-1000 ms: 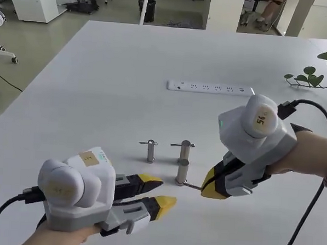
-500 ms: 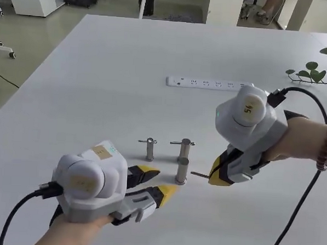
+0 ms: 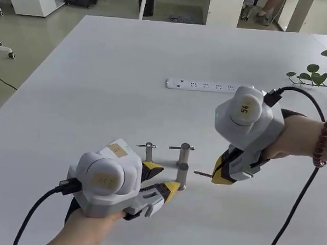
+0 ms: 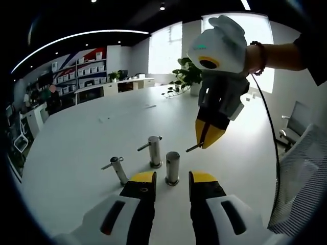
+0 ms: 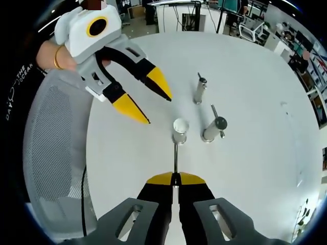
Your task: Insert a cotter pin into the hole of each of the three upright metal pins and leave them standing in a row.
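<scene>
The right gripper [image 3: 218,177] is closed on a cotter pin [image 3: 202,174] and holds it approx. level. The free tip is just beside the front metal pin [image 3: 182,175], not yet in it. This bare pin stands upright in the middle part of the table [image 3: 99,86], well apart from the far edge and the power strip [image 3: 206,86]. The left gripper [image 3: 165,177] has its jaws apart, tips near this pin's base. Behind stand the rear-left pin [image 3: 149,152] and rear-right pin [image 3: 184,152], each w/ a cotter pin through its top.
</scene>
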### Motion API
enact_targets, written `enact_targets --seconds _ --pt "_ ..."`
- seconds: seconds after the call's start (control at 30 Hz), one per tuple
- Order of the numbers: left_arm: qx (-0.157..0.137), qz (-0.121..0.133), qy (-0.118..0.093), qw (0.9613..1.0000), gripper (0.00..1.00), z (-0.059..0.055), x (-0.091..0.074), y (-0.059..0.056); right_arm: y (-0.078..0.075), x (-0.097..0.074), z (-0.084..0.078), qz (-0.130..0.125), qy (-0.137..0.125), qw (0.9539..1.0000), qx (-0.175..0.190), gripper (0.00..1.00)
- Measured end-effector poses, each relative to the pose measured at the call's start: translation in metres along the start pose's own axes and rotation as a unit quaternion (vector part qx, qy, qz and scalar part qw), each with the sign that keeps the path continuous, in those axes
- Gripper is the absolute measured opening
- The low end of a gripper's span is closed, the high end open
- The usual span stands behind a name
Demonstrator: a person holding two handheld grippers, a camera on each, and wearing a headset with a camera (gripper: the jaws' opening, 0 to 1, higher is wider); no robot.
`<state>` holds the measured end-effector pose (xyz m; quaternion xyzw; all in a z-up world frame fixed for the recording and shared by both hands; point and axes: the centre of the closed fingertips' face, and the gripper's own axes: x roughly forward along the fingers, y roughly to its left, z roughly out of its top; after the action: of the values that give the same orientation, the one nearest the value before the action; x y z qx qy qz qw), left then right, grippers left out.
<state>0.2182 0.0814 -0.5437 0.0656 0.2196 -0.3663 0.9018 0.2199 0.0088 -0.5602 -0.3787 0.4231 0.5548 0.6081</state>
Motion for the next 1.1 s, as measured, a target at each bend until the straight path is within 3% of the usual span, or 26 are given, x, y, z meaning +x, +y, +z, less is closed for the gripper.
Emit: enact_targets --seconds 0.43,1.1 --pt "0.022 -0.003 0.014 0.9997 0.23 0.002 0.028 0.002 -0.013 0.004 0.002 0.009 0.018 0.9995 -0.024 0.00" --pt "0.040 -0.017 0.027 0.9987 0.14 -0.008 0.044 -0.002 -0.014 0.011 0.008 0.028 0.036 0.9971 -0.062 0.00"
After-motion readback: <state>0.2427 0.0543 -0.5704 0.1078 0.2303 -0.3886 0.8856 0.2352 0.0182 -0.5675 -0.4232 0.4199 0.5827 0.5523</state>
